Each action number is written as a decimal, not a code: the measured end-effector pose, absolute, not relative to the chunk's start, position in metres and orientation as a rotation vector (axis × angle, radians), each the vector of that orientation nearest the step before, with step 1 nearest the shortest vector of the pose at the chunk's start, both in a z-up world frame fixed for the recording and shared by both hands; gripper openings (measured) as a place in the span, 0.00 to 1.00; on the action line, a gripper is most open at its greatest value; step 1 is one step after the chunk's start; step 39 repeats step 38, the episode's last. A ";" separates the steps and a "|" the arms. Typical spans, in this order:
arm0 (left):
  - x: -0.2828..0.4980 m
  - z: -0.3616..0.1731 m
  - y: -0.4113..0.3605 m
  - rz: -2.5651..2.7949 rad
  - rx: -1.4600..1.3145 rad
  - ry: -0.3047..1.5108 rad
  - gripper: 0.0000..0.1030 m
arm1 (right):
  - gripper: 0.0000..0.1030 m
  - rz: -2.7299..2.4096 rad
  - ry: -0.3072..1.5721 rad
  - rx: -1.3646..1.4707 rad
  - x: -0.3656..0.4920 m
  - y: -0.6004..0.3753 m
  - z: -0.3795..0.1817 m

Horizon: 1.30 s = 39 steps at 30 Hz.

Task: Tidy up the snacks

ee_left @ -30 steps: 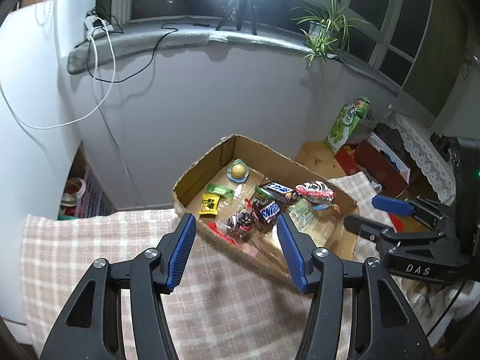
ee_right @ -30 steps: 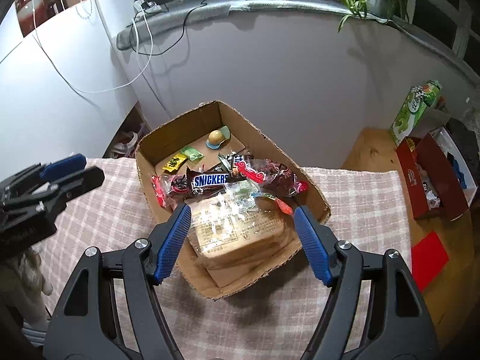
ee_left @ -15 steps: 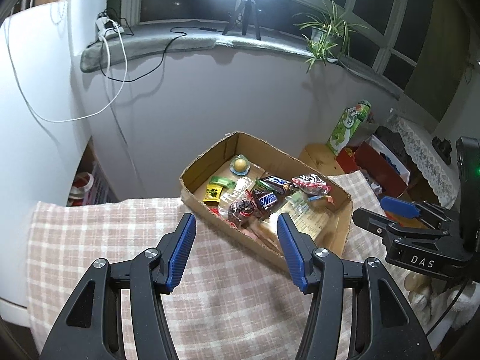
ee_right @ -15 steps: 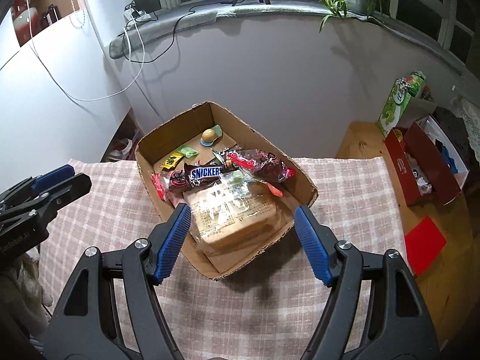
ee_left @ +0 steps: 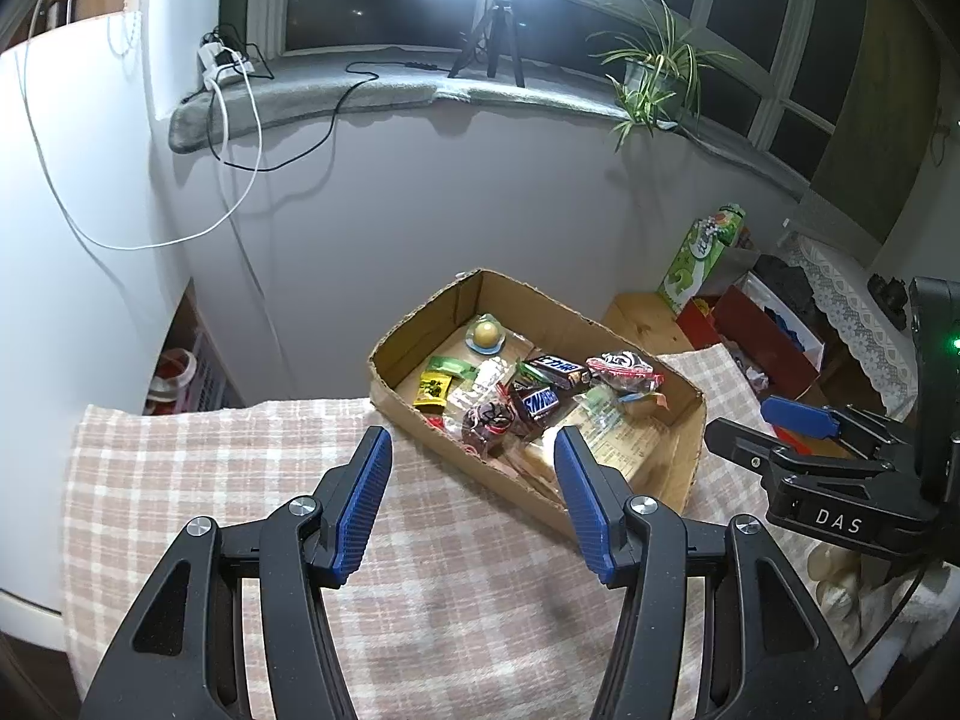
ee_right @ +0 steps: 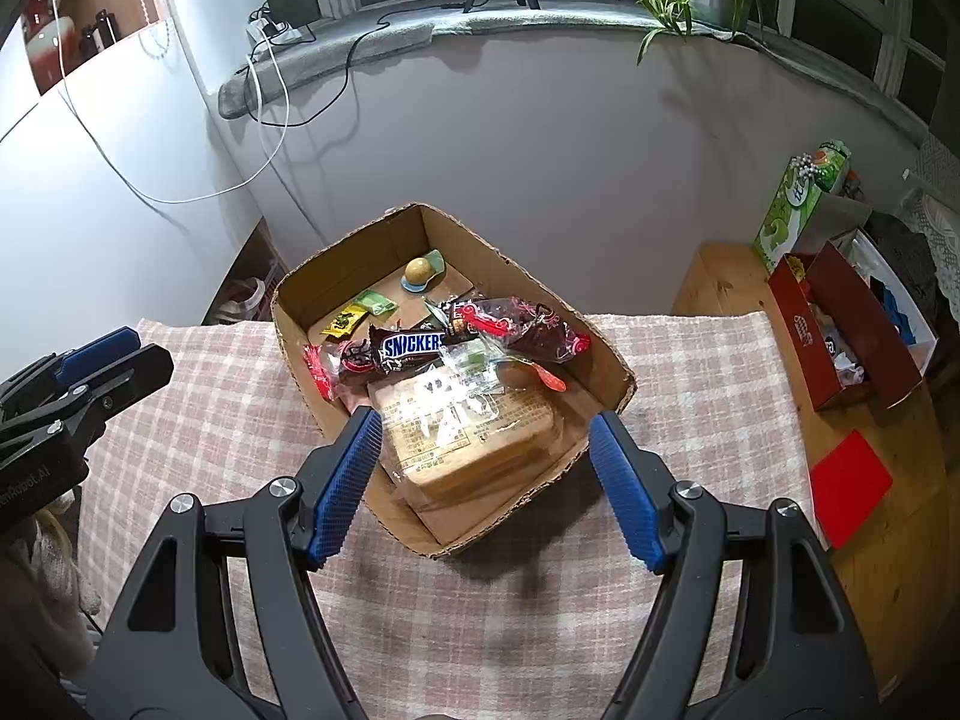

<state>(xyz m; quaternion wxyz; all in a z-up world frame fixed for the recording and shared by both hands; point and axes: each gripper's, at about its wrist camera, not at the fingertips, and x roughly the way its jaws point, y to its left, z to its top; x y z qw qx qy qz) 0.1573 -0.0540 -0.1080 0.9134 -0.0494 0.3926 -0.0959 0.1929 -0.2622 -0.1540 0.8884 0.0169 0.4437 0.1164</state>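
Fingers (ee_right: 624,492) of both grippers apart, empty, snack box (ee_right: 606,360) just beyond them

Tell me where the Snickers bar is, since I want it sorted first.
In the right wrist view the Snickers bar lies inside the cardboard box, left of centre, just beyond the wrapped bread and beside the dark red packet.

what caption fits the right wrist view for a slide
Open right gripper hovers over a cardboard box of snacks on a checked cloth.
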 end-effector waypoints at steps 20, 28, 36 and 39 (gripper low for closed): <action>0.153 -0.104 -0.057 -0.194 -0.099 0.805 0.54 | 0.72 0.237 0.925 0.038 0.192 -0.263 -0.156; 0.153 -0.104 -0.060 -0.200 -0.101 0.818 0.54 | 0.72 0.231 0.927 0.045 0.188 -0.265 -0.160; 0.154 -0.104 -0.061 -0.197 -0.097 0.812 0.54 | 0.72 0.231 0.928 0.046 0.188 -0.265 -0.160; 0.153 -0.103 -0.060 -0.196 -0.097 0.805 0.54 | 0.72 0.230 0.929 0.044 0.188 -0.266 -0.160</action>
